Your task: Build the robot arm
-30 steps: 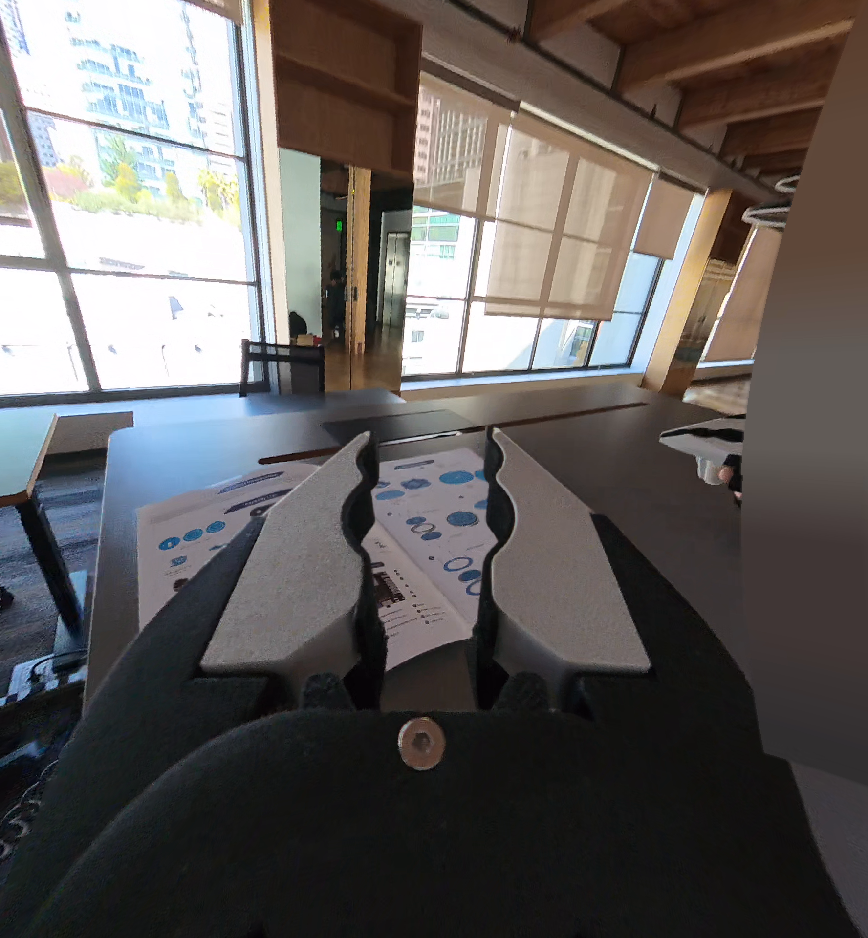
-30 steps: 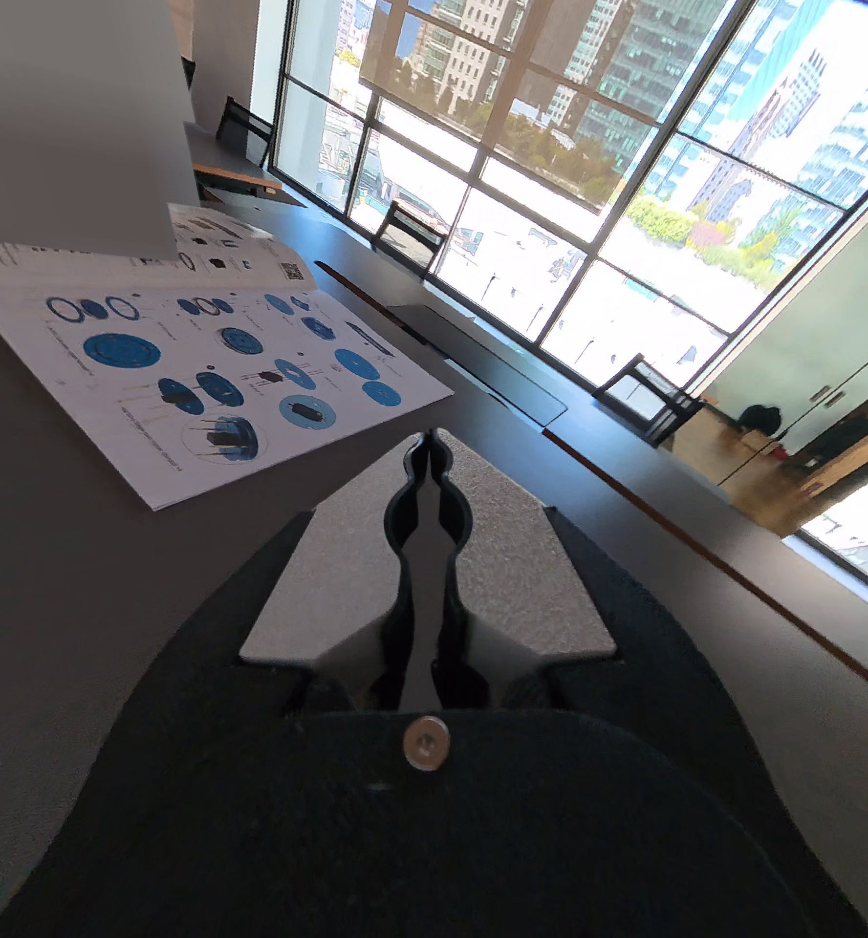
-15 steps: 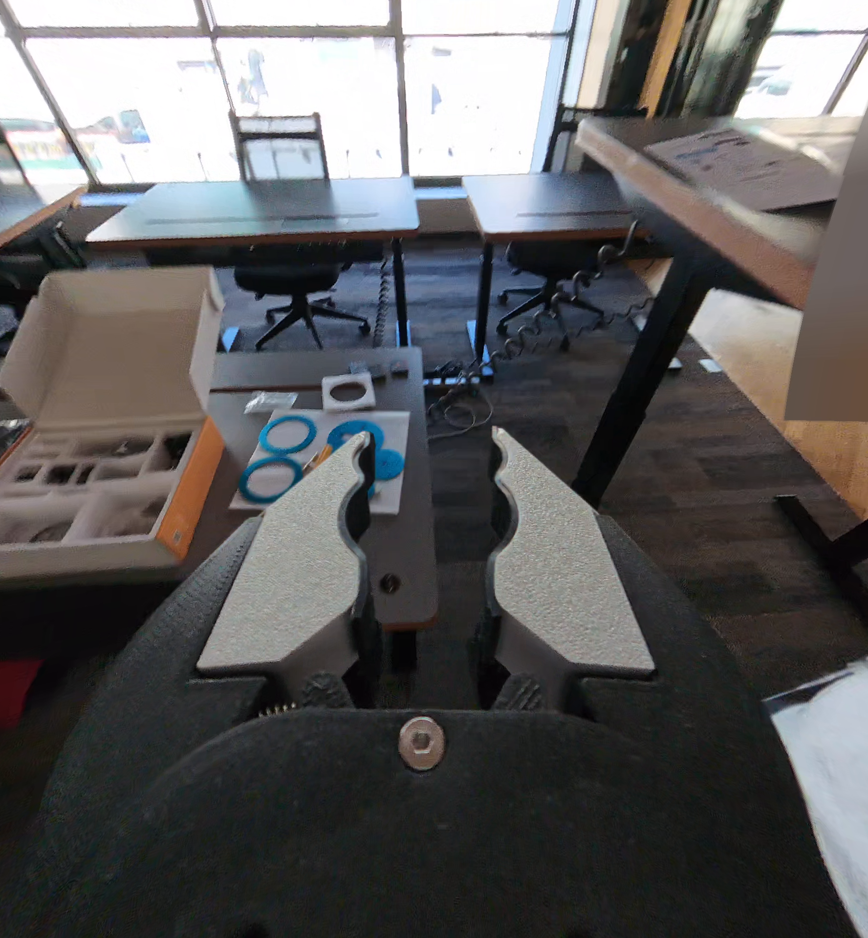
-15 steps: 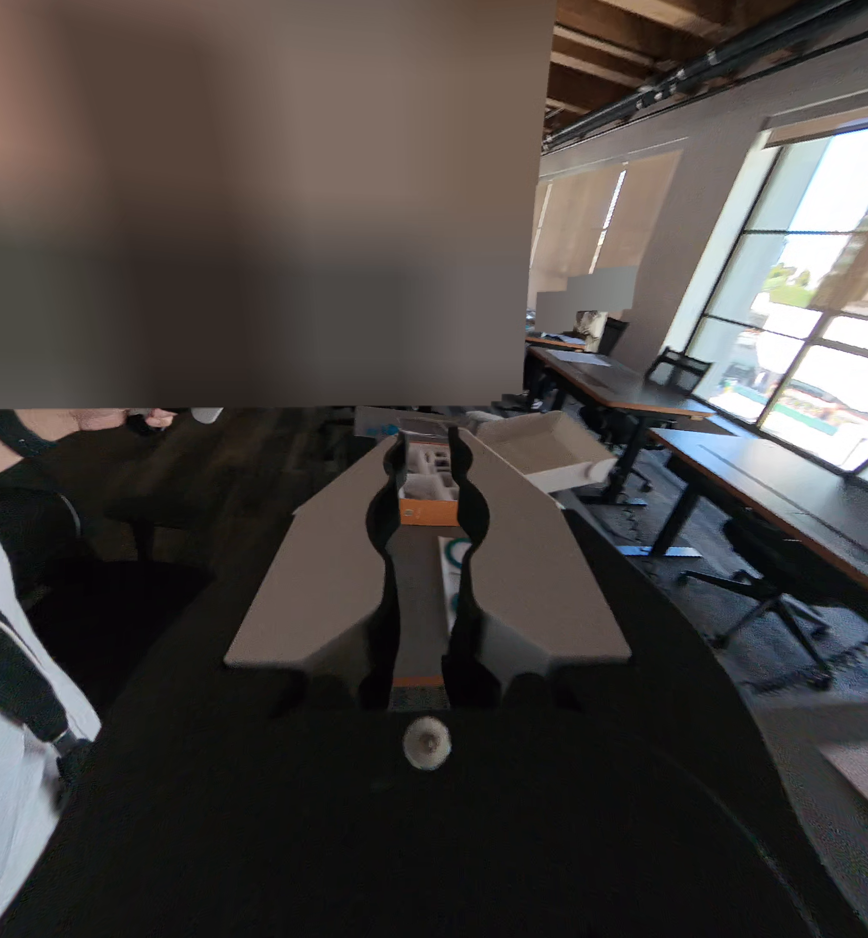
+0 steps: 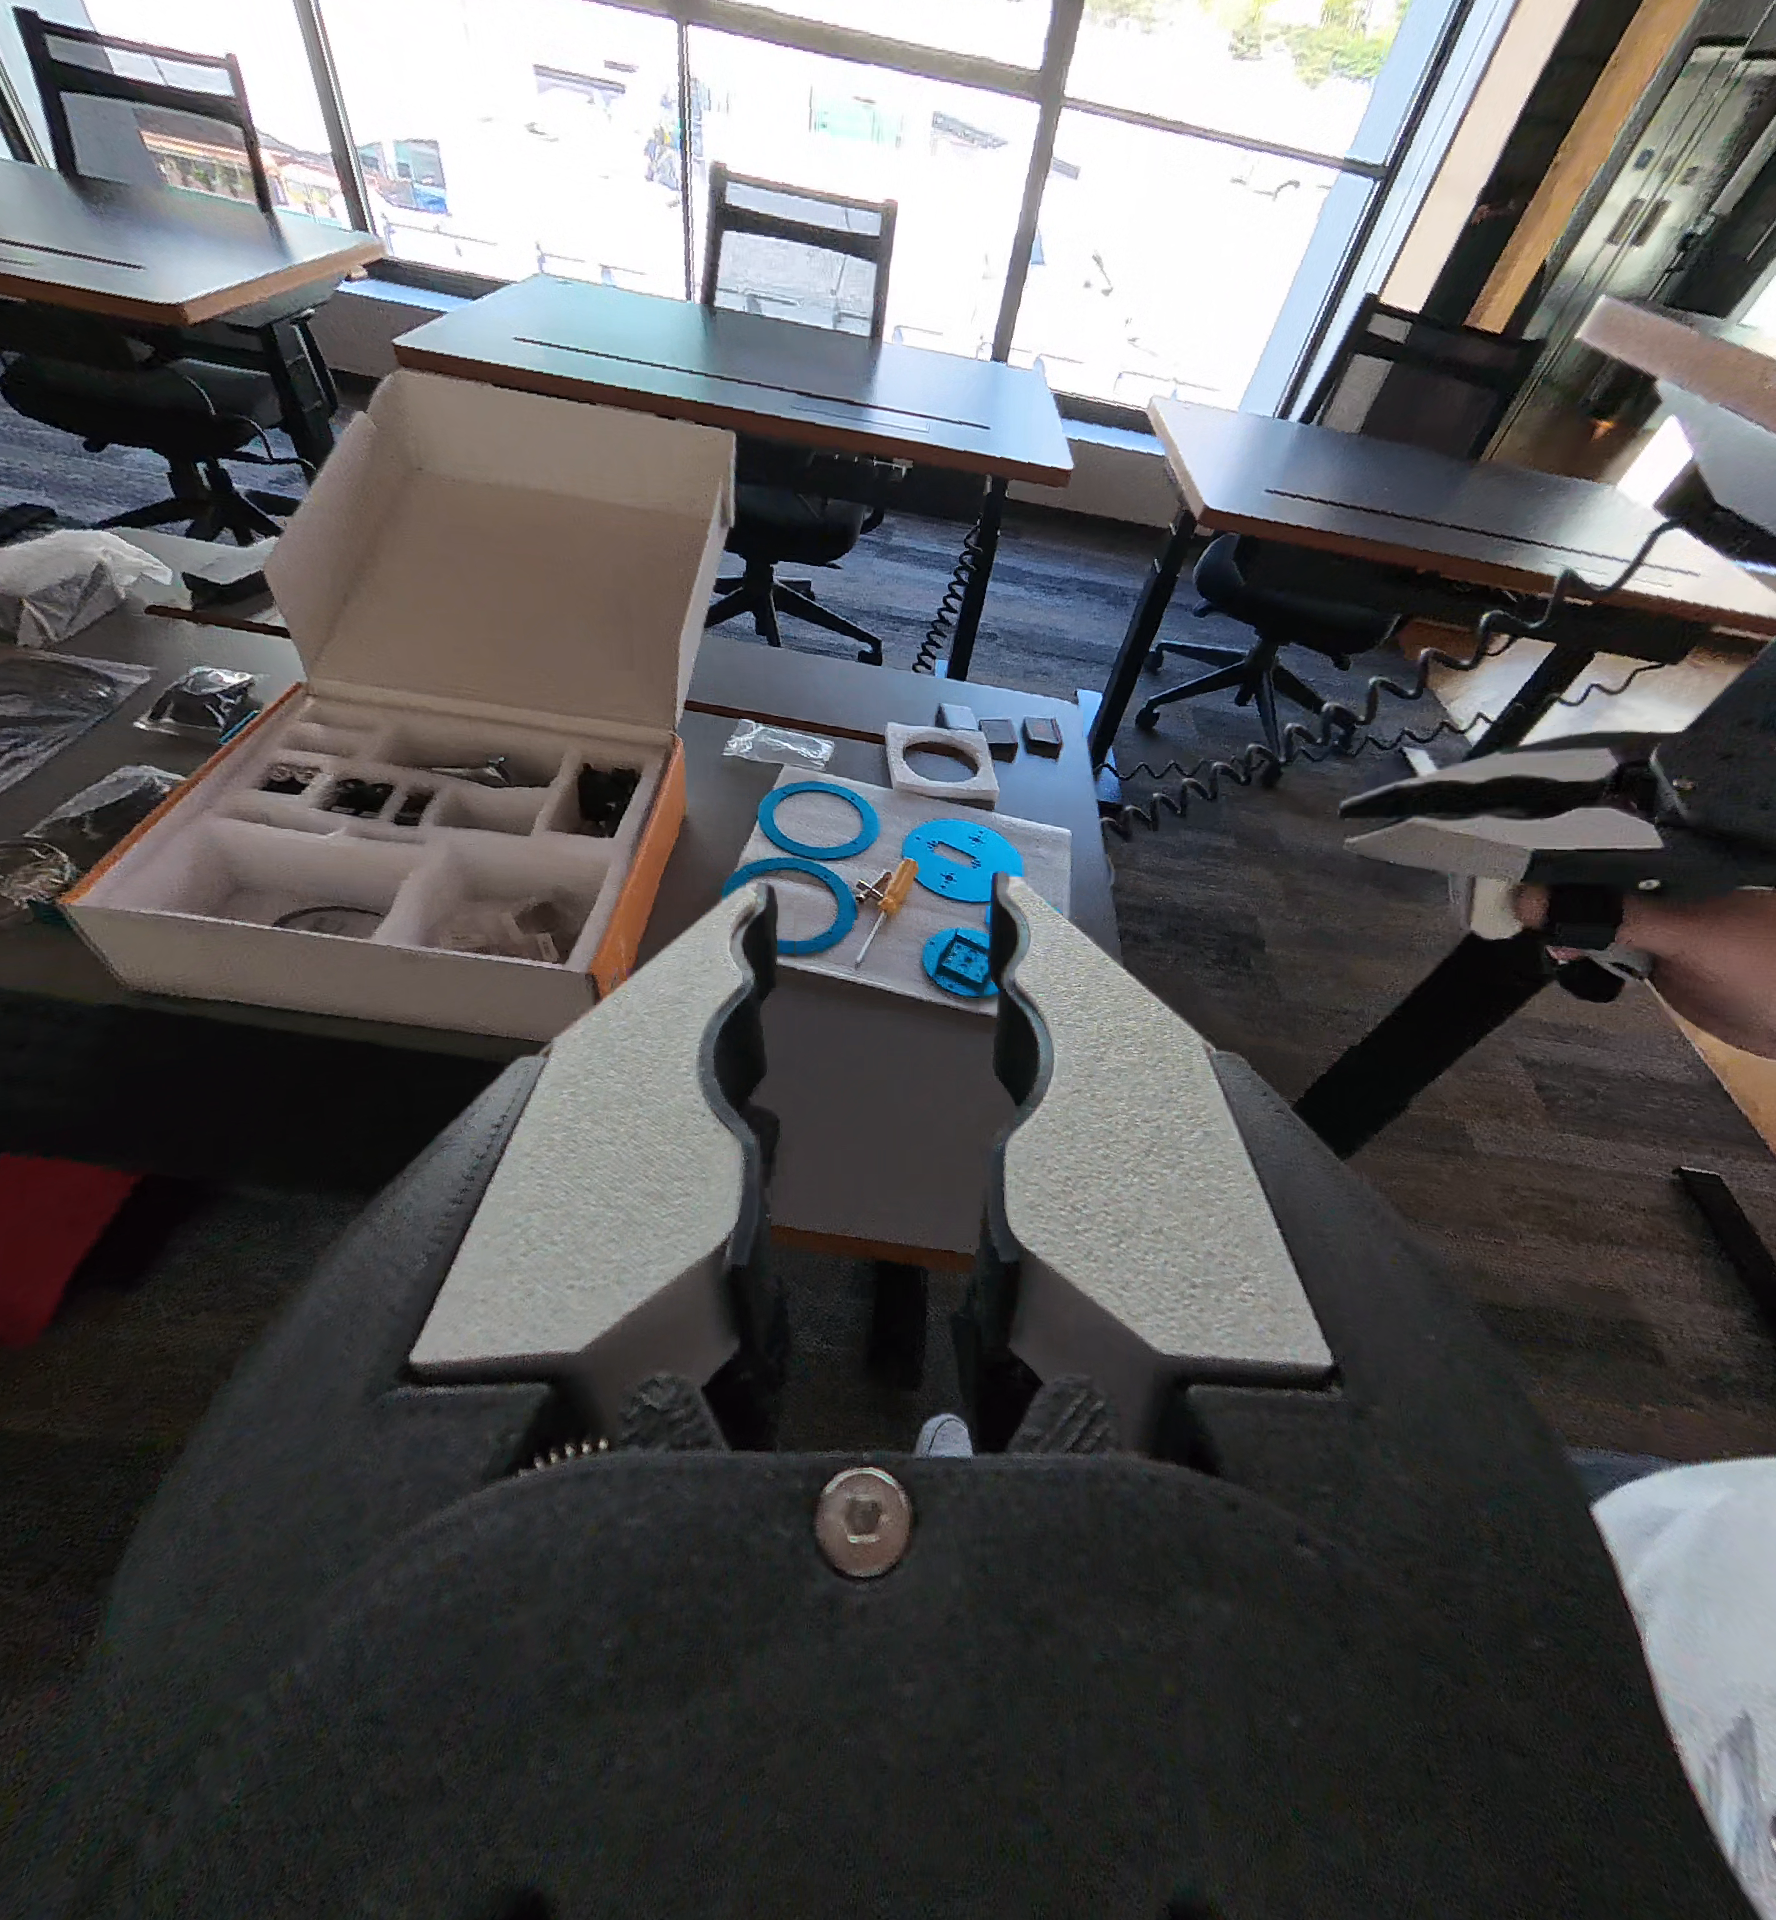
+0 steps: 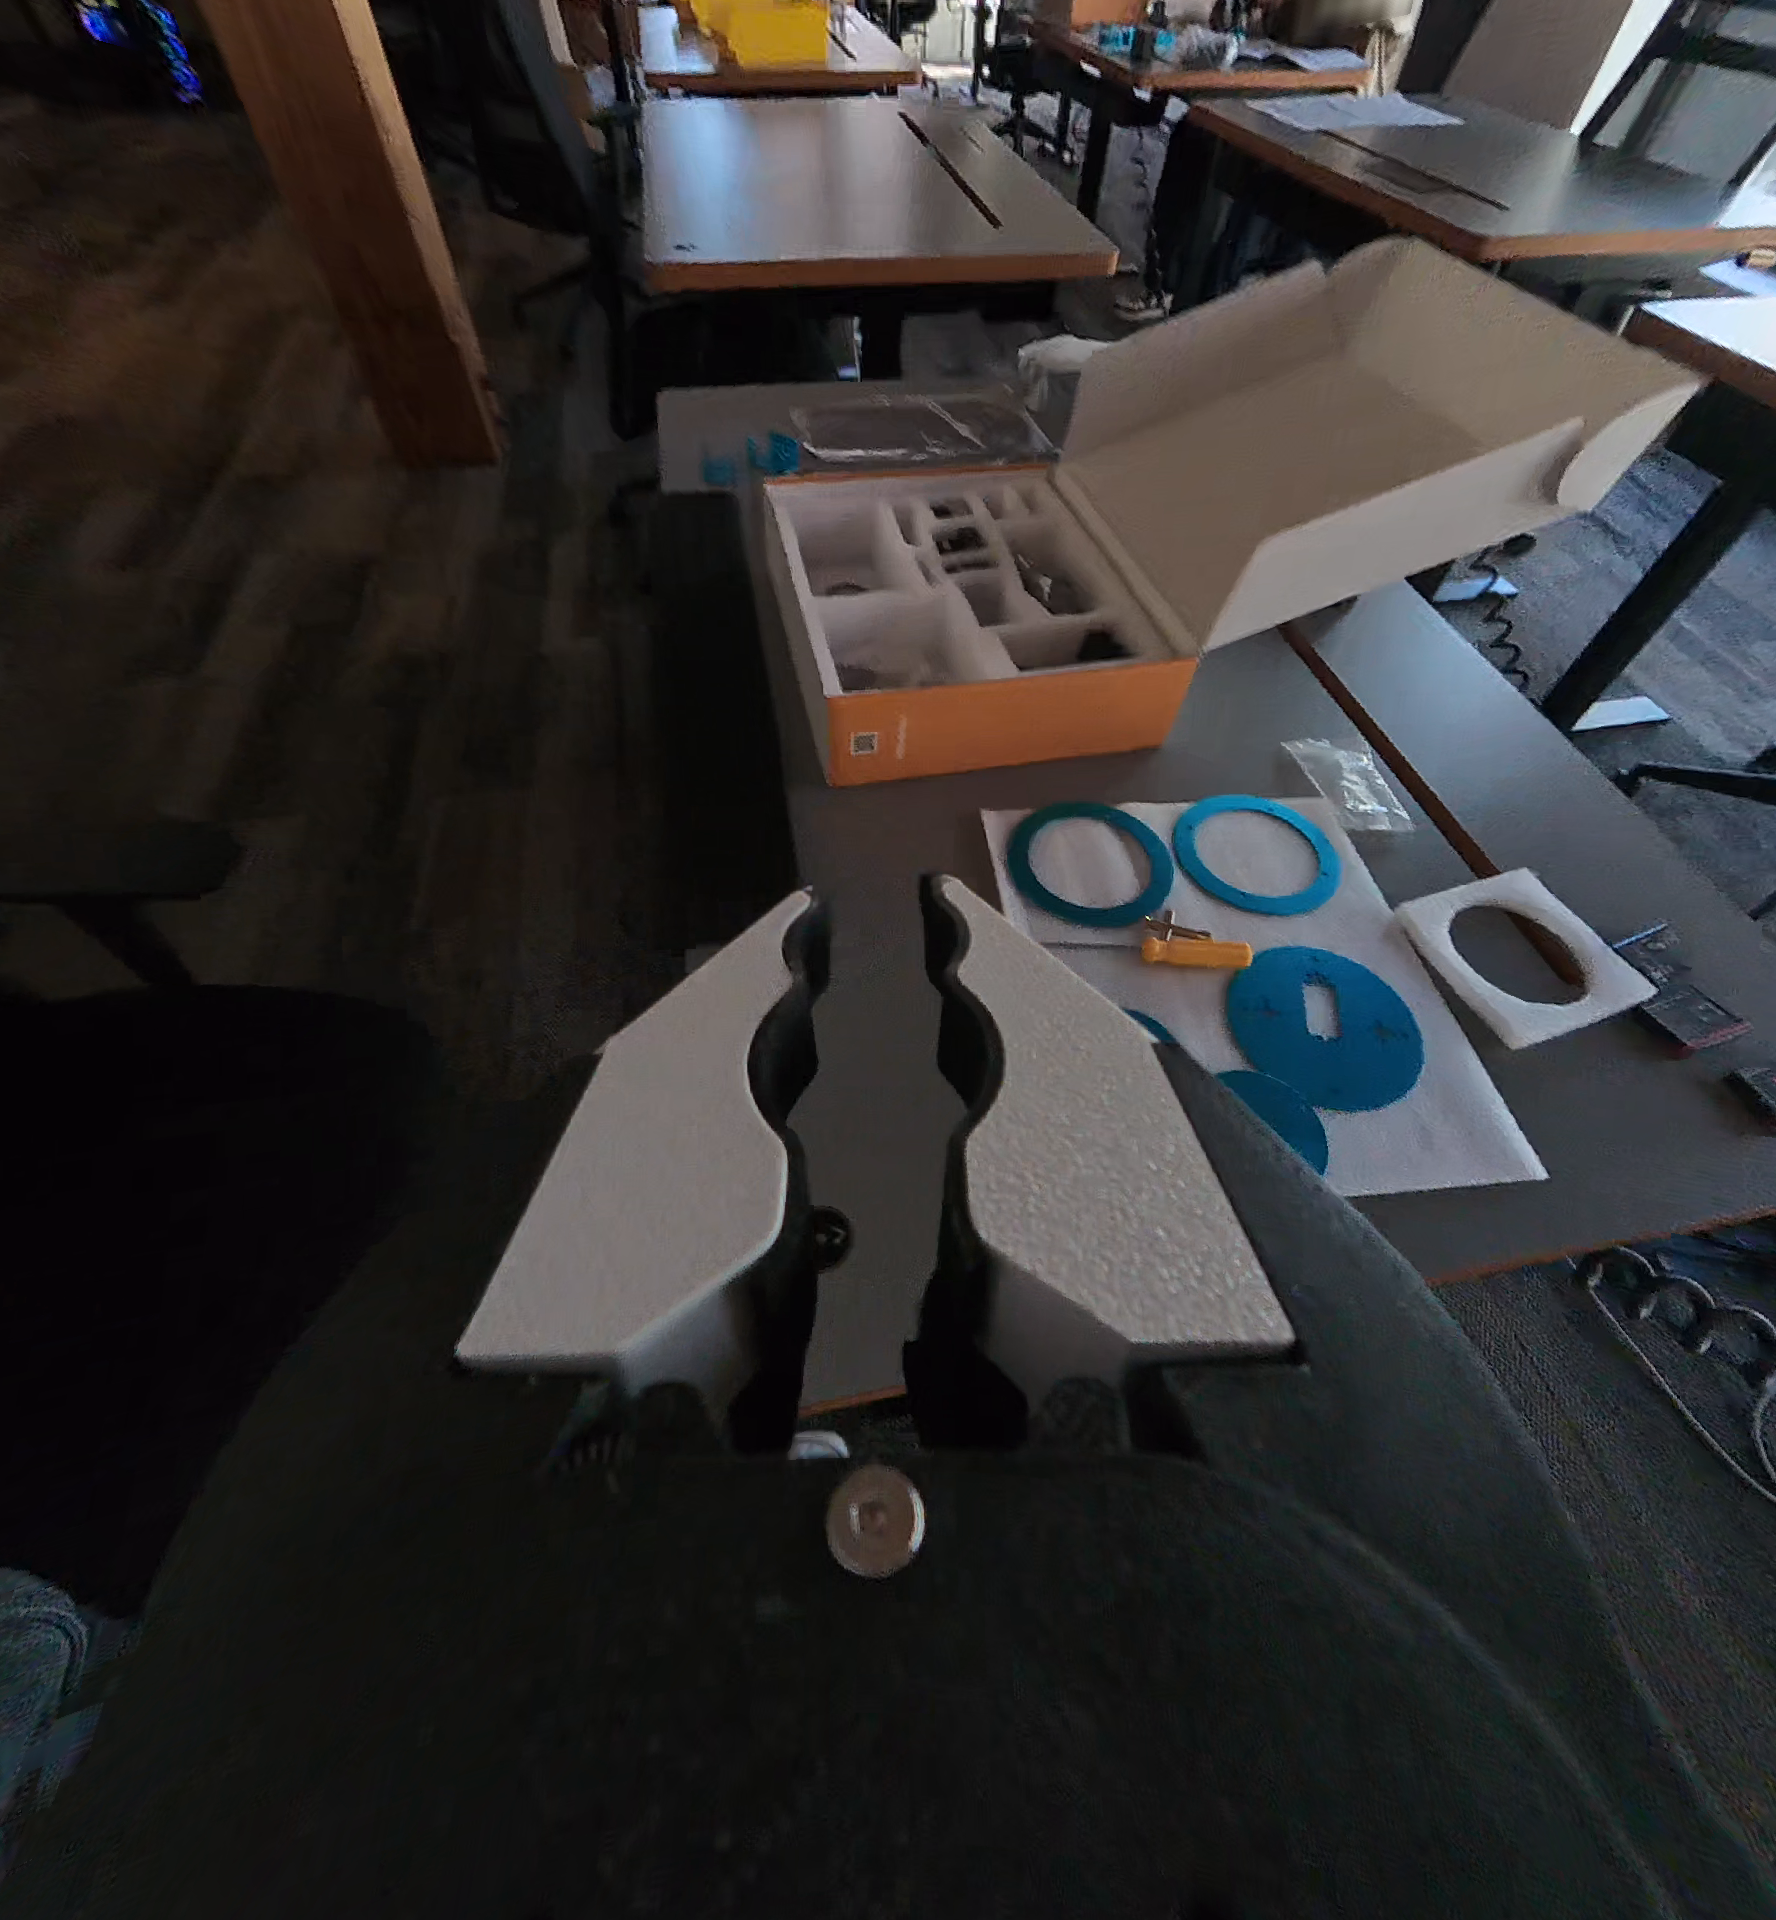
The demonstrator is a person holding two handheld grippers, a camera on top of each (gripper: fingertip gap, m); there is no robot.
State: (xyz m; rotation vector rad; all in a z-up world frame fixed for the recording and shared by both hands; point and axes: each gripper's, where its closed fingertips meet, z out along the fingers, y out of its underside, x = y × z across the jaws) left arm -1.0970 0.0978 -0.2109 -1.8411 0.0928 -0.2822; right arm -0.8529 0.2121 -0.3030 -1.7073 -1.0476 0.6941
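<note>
My left gripper (image 5: 881, 902) is open and empty, held in the air before the near end of a dark table (image 5: 863, 1122). Beyond its tips a white foam sheet (image 5: 1040, 847) carries two blue rings (image 5: 818, 821), a blue disc (image 5: 964, 857), a smaller blue disc (image 5: 960, 961) and an orange-handled screwdriver (image 5: 894, 888). My right gripper (image 6: 873, 891) is open and empty above the same table (image 6: 863, 831), left of the rings (image 6: 1090, 864), the disc (image 6: 1323, 1029) and the screwdriver (image 6: 1196, 949). It also shows in the left wrist view (image 5: 1383, 821), held by a hand.
An open box (image 5: 375, 831) with an orange side and white foam compartments holding small dark parts stands left of the sheet (image 6: 967, 613). A white foam frame (image 6: 1512, 956), small black pieces (image 6: 1694, 1013) and plastic bags (image 5: 42, 592) lie around. Other desks, chairs, a wooden pillar (image 6: 344, 208) and coiled cables surround the table. My hands' fingertips stand some 30 centimetres from each other.
Both views have swung from a table with a printed sheet to the table with the box and blue parts. The right gripper has opened from shut. The left stays open.
</note>
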